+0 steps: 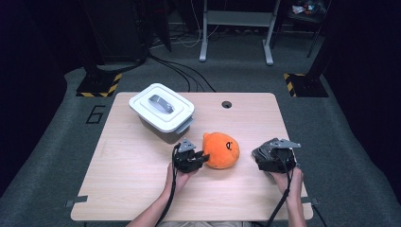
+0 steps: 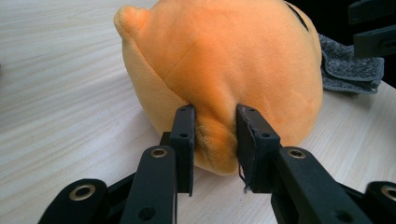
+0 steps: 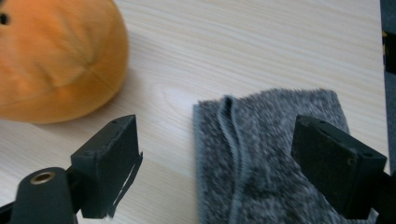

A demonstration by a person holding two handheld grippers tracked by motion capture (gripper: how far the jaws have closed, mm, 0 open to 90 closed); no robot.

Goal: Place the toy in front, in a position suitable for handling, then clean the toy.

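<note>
A round orange plush toy (image 1: 221, 150) lies on the wooden table (image 1: 137, 184), right of centre. My left gripper (image 1: 202, 158) comes at it from the left. In the left gripper view the gripper (image 2: 215, 116) is shut on a pinched fold of the orange plush (image 2: 224, 56) low on its side. A folded grey fuzzy cloth (image 1: 257, 152) lies flat to the right of the toy. My right gripper (image 1: 270, 155) hovers over it. In the right gripper view the gripper (image 3: 217, 135) stands wide open, with the cloth (image 3: 271, 154) lying between its jaws and the plush (image 3: 51, 60) at the upper left.
A white lidded container (image 1: 161, 111) with a grey handle stands at the back left of the table. A small round hole (image 1: 226, 104) sits near the far edge. Dark floor, cables and stand legs surround the table.
</note>
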